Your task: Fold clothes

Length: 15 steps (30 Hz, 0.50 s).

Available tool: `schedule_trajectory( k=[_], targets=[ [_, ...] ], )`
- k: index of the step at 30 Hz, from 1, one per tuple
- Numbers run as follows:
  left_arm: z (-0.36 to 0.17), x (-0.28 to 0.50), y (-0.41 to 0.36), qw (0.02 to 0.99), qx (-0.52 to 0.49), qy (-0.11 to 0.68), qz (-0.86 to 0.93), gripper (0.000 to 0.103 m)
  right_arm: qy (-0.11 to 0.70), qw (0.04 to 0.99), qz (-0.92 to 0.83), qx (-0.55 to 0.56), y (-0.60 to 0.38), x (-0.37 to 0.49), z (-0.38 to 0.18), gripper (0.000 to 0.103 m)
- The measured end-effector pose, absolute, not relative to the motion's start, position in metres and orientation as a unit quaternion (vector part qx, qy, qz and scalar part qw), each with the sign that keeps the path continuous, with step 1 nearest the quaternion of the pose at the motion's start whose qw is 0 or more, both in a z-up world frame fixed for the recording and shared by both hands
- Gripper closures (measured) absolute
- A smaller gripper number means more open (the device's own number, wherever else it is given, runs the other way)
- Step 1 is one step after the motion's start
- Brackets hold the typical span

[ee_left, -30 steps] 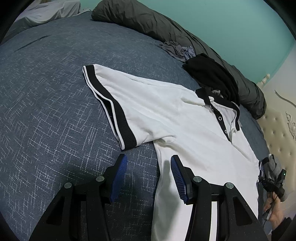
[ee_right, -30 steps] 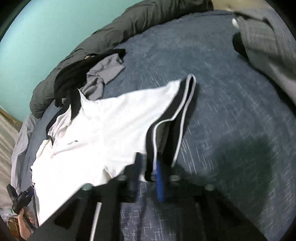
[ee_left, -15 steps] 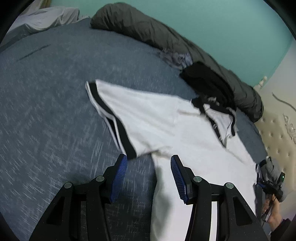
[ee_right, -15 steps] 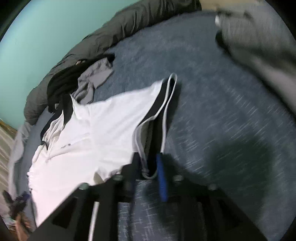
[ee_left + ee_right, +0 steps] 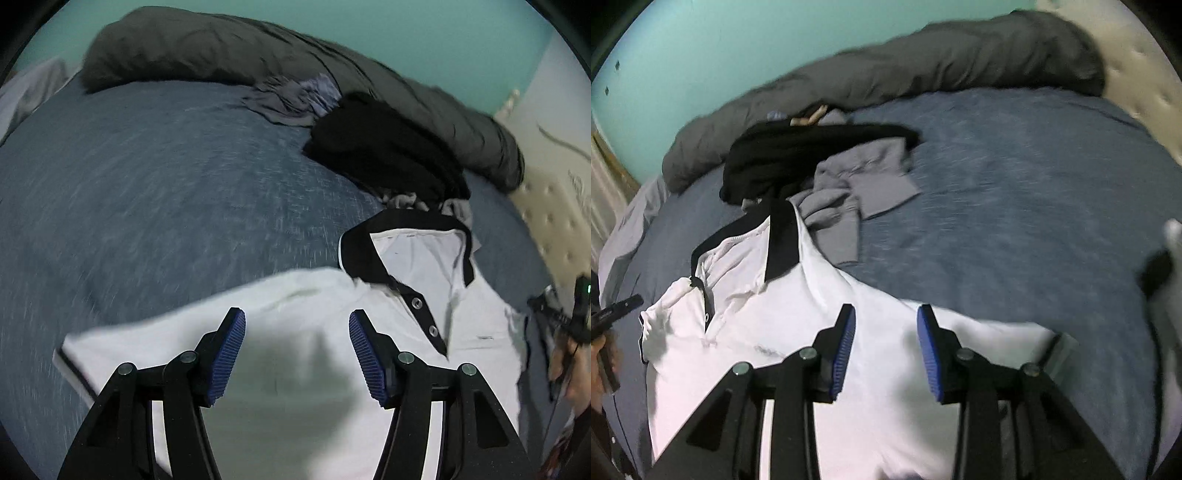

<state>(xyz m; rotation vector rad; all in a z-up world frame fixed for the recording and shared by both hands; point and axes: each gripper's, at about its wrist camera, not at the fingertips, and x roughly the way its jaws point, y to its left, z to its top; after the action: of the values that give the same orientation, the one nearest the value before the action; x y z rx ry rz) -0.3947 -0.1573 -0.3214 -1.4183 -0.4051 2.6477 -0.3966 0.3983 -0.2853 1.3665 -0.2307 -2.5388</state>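
Note:
A white polo shirt [image 5: 295, 295] with a black collar [image 5: 360, 254] and black-trimmed sleeves lies face up on the blue bedspread [image 5: 166, 192]. My left gripper [image 5: 297, 354] hovers over its shoulder, jaws opening, nothing between the blue pads. In the right wrist view the same shirt [image 5: 798, 302] spreads below my right gripper [image 5: 886, 347], whose jaws are opening too, with no cloth pinched. The sleeve [image 5: 1034, 343] lies flat to the right of it.
A black garment [image 5: 384, 155] and a crumpled grey one [image 5: 857, 192] lie just beyond the collar. A dark grey duvet roll [image 5: 229, 48] runs along the teal wall. A cream tufted headboard [image 5: 546, 206] edges the bed. A hand with the other gripper [image 5: 569, 332] shows at the right.
The right gripper let go of the sleeve hem and opened; the sleeve now lies flat. Both grippers moved up toward the collar end of the shirt, and the left jaws widened.

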Motion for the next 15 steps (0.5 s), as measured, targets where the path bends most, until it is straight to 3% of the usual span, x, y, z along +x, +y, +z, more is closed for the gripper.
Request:
schedule_trajectory(
  k=[15],
  targets=[
    [-0.369,-0.455,-0.151,0.096,-0.527,-0.072,0.842,0.045,-0.005,0.171,-0.82,0.547,0.332,-0.473,-0.333,0.068]
  ],
)
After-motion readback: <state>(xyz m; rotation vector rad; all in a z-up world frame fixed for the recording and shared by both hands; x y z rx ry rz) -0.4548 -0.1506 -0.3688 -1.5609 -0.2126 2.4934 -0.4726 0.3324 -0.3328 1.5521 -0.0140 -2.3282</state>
